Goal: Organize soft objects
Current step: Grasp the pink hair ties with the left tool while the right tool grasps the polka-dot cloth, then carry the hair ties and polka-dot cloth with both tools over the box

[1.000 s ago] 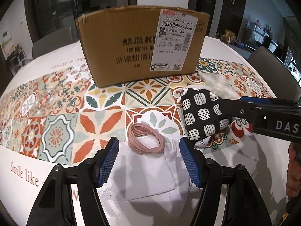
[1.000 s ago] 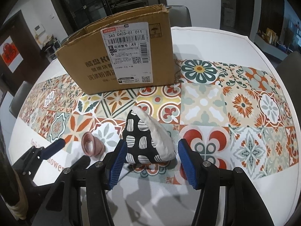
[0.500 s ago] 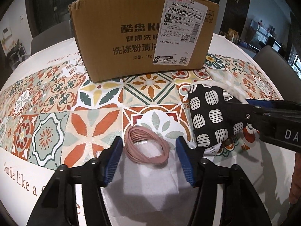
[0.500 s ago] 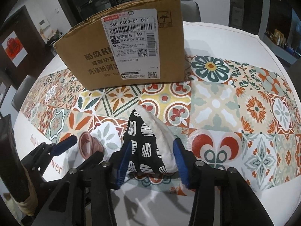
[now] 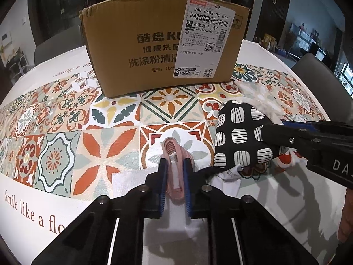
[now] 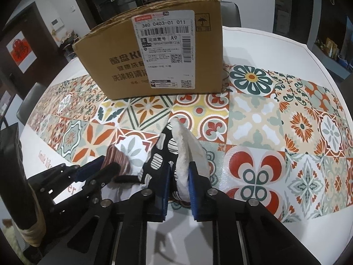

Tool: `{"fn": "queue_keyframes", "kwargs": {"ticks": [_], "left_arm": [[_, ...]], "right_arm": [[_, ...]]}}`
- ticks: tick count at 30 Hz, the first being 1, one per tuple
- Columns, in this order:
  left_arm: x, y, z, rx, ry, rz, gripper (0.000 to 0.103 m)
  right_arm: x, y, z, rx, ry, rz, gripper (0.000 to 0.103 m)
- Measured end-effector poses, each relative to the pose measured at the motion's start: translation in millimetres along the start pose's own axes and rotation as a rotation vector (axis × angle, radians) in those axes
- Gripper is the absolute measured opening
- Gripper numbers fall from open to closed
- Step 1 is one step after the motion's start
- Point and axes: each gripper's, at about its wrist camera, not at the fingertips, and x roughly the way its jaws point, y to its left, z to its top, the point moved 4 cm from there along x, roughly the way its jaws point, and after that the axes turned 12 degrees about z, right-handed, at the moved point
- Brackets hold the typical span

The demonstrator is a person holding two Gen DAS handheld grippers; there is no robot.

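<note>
My left gripper [image 5: 174, 165] is shut on a bundle of pink hair bands [image 5: 173, 152], squeezed upright between its blue pads on the table. The bundle also shows in the right wrist view [image 6: 115, 158], with the left gripper [image 6: 108, 165] around it. My right gripper [image 6: 178, 172] is shut on a black-and-white patterned soft pouch with a white side [image 6: 187, 150]. In the left wrist view the pouch [image 5: 240, 141] sits right of the bands, held by the right gripper [image 5: 273, 130].
A brown cardboard box [image 5: 163, 50] with a shipping label stands behind on the tiled-pattern tablecloth [image 5: 66, 119]; it also shows in the right wrist view [image 6: 158, 59]. A white cloth [image 5: 132, 178] lies under the left gripper. Chairs stand around the table.
Both grippers moved forward and closed: the left pads shut on the pink hair bands, the right pads shut on the patterned pouch, squeezing it narrower.
</note>
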Motion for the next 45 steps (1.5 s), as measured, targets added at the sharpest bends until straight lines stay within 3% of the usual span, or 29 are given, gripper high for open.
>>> {"fn": "queue_keyframes", "kwargs": {"ticks": [27, 45], "left_arm": [[-94, 23, 21, -0.032, -0.189, 0.019, 0.01], [-148, 47, 62, -0.04, -0.352, 0.039, 0.01]], "right_arm": [[-64, 38, 3, -0.016, -0.155, 0.01, 0.012], [-112, 72, 29, -0.055, -0.309, 0.002, 0.012]]}}
